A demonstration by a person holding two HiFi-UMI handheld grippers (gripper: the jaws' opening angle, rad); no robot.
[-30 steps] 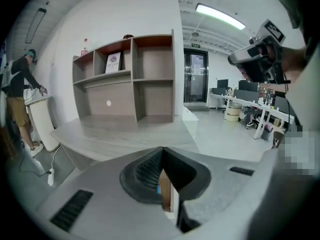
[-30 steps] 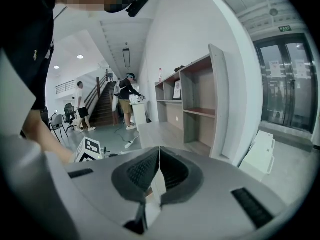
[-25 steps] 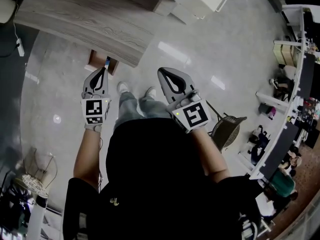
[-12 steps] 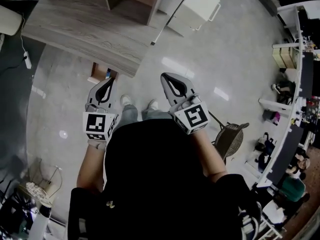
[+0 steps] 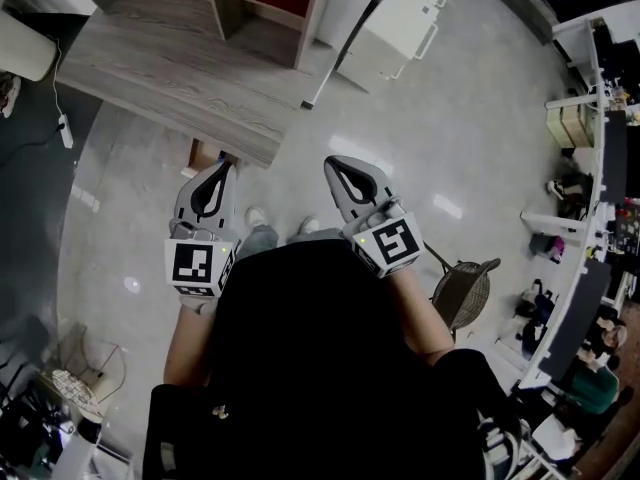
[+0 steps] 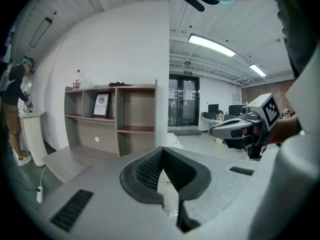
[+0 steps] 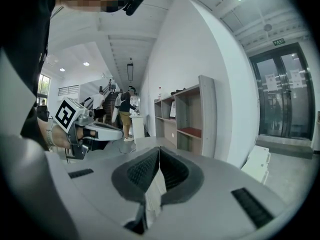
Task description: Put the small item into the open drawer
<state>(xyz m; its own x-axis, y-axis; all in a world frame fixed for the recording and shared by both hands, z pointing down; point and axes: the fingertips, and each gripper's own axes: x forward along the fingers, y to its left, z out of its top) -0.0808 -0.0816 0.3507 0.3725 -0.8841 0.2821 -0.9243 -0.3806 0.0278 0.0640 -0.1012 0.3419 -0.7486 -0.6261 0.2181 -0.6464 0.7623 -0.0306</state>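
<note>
Both grippers are held in front of the person's body, above the floor, and neither holds anything. The left gripper point(image 5: 223, 166) is shut, its dark pads meeting at the tip point(image 6: 161, 151). Shut too is the right gripper point(image 5: 331, 162), whose pads close together point(image 7: 159, 151). Each shows in the other's view: the right gripper point(image 6: 235, 129) and the left gripper point(image 7: 100, 130). A white drawer cabinet point(image 5: 400, 18) stands on the floor ahead; I cannot tell whether a drawer is open. No small item shows in any view.
A grey wooden desk point(image 5: 170, 68) lies ahead to the left, with an open shelf unit point(image 6: 112, 119) behind it against the white wall. A wicker chair point(image 5: 465, 293) stands at the right. Office desks and people are at the far right point(image 5: 590, 218). A person point(image 6: 12, 114) stands far left.
The head view has tilted forward: the desk, shelf and white cabinet have come further into view. Both grippers stay shut, side by side, a little lower in the picture.
</note>
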